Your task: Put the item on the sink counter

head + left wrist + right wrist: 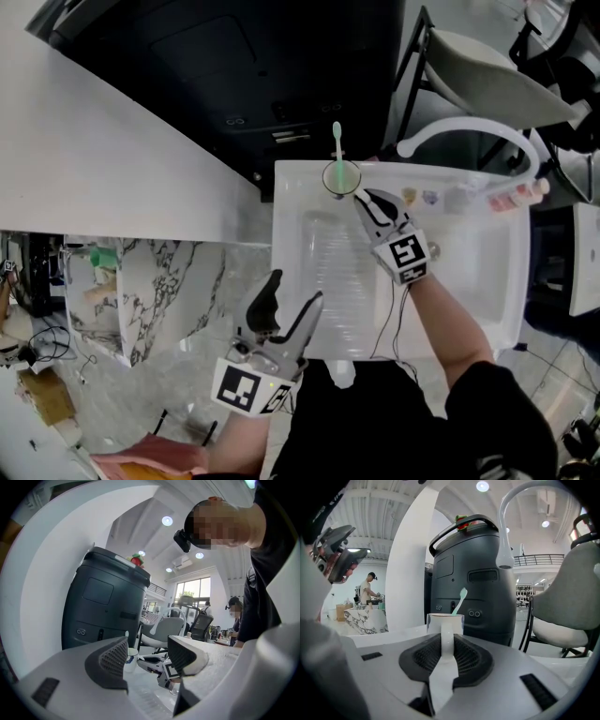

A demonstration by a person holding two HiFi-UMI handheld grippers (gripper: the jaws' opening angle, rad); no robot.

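Observation:
A white cup (341,176) with a green toothbrush (337,141) in it stands at the back left corner of the white sink counter (292,281). My right gripper (362,197) reaches to it from the front right. In the right gripper view the cup (445,622) and toothbrush (461,601) are straight ahead, and the cup's white handle runs between the pads of my right gripper (447,654), which is shut on it. My left gripper (295,289) hovers by the sink's front edge, open and holding nothing (147,656).
A white curved faucet (469,131) arches over the back of the sink, with small toiletries (516,195) lined up beneath it. A large dark bin (262,75) stands behind the sink, a grey chair (487,75) at back right, and a marble block (159,281) to the left.

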